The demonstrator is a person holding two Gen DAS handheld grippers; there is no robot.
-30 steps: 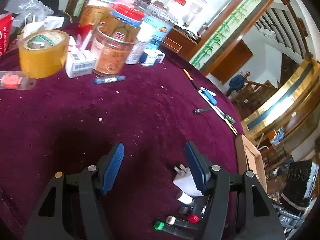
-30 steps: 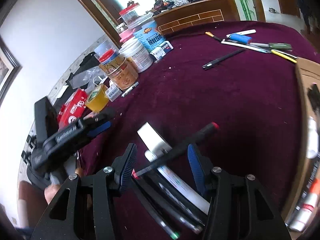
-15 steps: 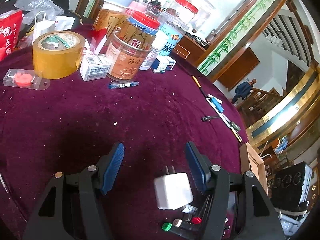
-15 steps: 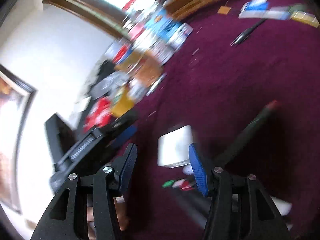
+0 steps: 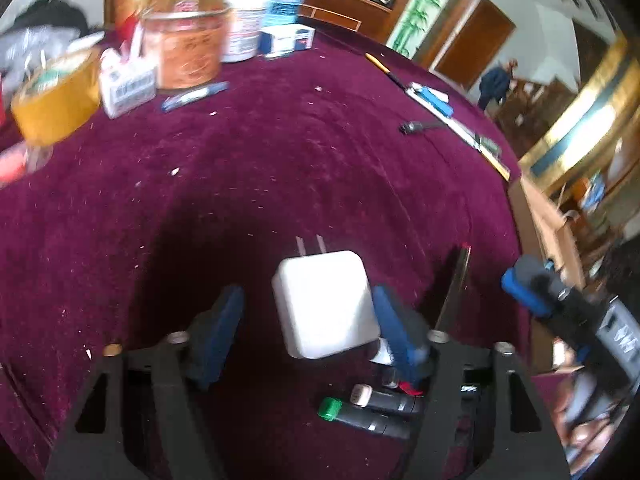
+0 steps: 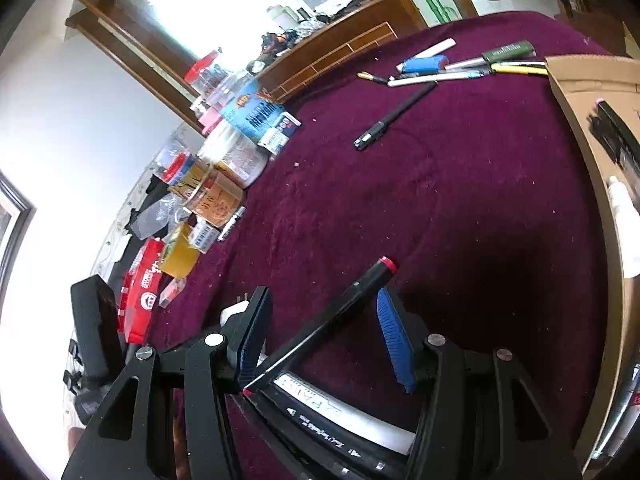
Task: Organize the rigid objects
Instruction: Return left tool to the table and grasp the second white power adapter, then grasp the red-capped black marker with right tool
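Left hand-held gripper opening around white charger, cardboard box holding markers

White charger and markers on the maroon tabletop

The charger is a rounded white cube, its two metal prongs pointing away across the cloth. Just beside it lie dark markers, one with a green cap and one with a pale cap, side by side. A black marker with a red end slants upward, propped on other dark pens. Farther off, a black pen lies alone near a row of pens and a blue lighter-like piece.
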